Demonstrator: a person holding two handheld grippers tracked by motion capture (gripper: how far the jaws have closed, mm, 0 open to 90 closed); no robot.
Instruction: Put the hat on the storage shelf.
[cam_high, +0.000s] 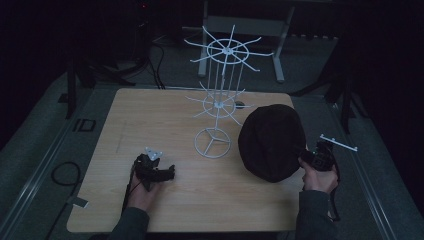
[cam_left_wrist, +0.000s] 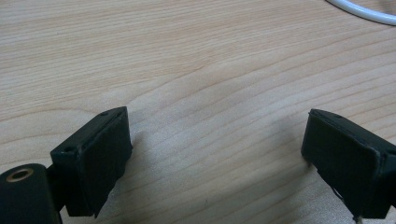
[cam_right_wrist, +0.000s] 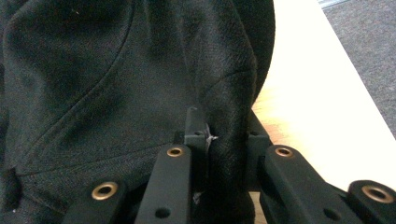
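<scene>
Table pale matt wood grain; hat dark fuzzy cloth; rack white wire.

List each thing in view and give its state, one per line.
Left gripper: open, holds nothing, low over the table.
Right gripper: shut on a fold of the hat's edge.
Hat: dark, at the table's right side, pinched at its edge.
White wire rack: upright on its ring base, its hooks bare.
</scene>
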